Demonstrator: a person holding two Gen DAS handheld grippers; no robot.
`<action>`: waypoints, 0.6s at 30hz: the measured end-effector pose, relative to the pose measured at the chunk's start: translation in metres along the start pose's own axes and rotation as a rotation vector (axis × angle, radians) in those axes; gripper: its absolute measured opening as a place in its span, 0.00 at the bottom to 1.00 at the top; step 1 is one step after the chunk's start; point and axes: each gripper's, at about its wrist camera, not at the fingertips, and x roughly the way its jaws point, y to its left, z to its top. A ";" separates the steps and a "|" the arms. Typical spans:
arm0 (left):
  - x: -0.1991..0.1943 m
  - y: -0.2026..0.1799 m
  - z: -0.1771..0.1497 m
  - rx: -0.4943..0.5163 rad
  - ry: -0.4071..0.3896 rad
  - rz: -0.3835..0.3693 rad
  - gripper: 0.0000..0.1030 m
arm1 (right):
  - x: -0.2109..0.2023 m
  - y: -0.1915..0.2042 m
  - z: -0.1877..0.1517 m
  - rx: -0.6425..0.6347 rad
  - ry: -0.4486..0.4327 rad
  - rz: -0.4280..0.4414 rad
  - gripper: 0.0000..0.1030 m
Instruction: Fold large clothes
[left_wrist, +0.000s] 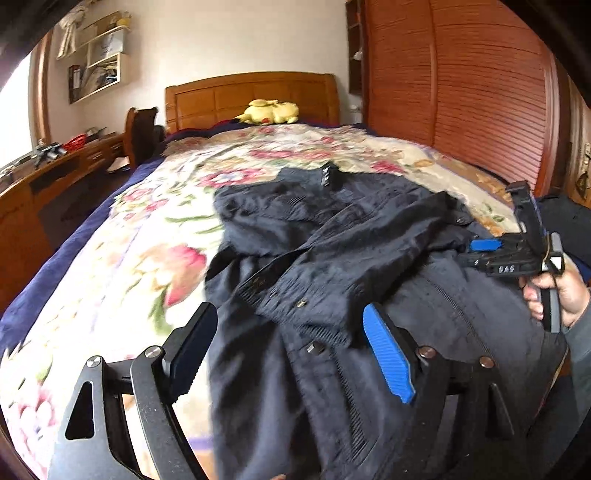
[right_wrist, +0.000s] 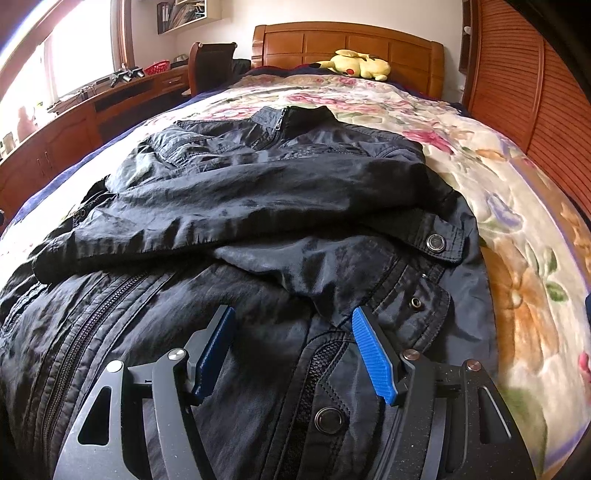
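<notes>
my left gripper (left_wrist: 291, 350) and right gripper (right_wrist: 295, 350) both gape wide, gripping nothing, over the dark jacket (right_wrist: 258, 206); plush toy (right_wrist: 360, 64) at twelve o'clock.

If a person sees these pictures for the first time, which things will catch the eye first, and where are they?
The dark jacket comes first: it lies spread on the flowered bedspread, one sleeve folded across its front. Next are the blue pads of the open right tongs above its lower front, and the open left tongs at its left edge. Far behind, a yellow plush toy rests by the wooden headboard.
</notes>
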 end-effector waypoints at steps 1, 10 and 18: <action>-0.003 0.004 -0.004 -0.005 0.004 0.008 0.80 | 0.000 -0.001 0.000 0.001 0.001 0.002 0.66; -0.018 0.025 -0.040 -0.032 0.051 0.038 0.80 | 0.005 -0.008 0.001 0.034 0.021 -0.003 0.67; -0.032 0.033 -0.060 -0.052 0.058 0.034 0.80 | -0.036 -0.018 -0.013 0.052 0.007 0.029 0.67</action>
